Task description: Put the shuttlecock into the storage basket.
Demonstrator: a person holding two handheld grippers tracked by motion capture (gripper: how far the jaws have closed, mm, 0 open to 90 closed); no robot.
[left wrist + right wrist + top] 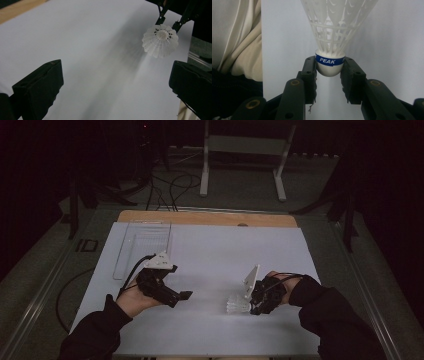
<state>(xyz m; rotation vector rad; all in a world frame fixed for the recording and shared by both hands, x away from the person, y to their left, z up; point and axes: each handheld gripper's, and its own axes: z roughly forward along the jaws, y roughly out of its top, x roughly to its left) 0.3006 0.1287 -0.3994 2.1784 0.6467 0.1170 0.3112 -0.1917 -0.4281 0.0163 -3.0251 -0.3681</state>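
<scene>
A white plastic shuttlecock (329, 63) with a blue "PEAK" band has its round cork end pinched between the black jaws of my right gripper (329, 72). In the high view that shuttlecock (237, 304) lies low over the white sheet, skirt pointing left, with the right gripper (252, 304) shut on it at centre right. My left gripper (186, 295) hovers at centre left, pointing right toward it, jaws wide apart and empty. The left gripper view looks into the shuttlecock's open skirt (160, 40) between its spread jaws (115, 82).
A white sheet (210, 255) covers the wooden table (200, 217). A clear plastic tray (142, 245) lies at the sheet's back left. Behind the table are floor cables (170, 190) and a white stand (242, 150). A pale cloth (237, 37) hangs left in the right gripper view.
</scene>
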